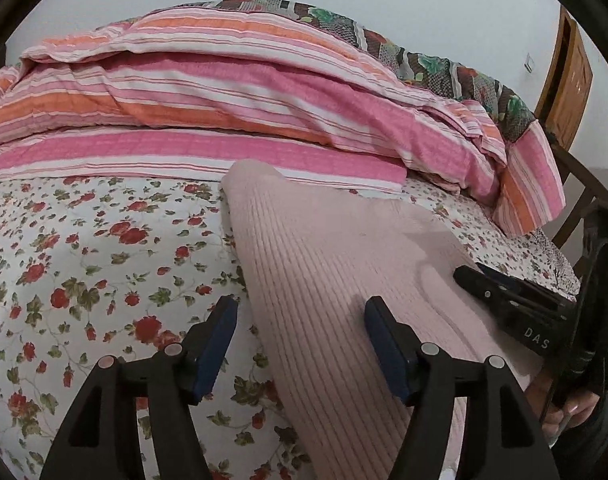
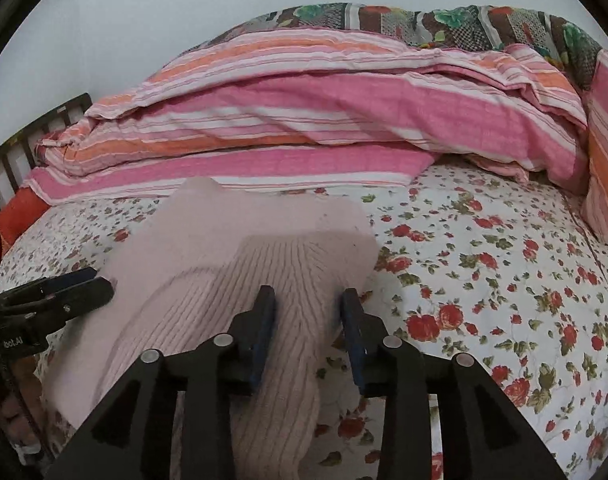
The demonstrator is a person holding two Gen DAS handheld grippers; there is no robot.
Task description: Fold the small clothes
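Left wrist view: left tool [image 1: 299,334] open astride the edge of the pink ribbed garment [image 1: 324,264] on the floral bed [image 1: 83,248], right tool [image 1: 504,300] lettered "DAS"; right wrist view: right tool [image 2: 308,320] parted over a garment [image 2: 239,280] fold, contact unclear, left tool's [image 2: 63,292] lettering cut off.

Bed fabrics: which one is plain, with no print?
The pink ribbed knit garment; the bedsheet is floral and the quilt striped.
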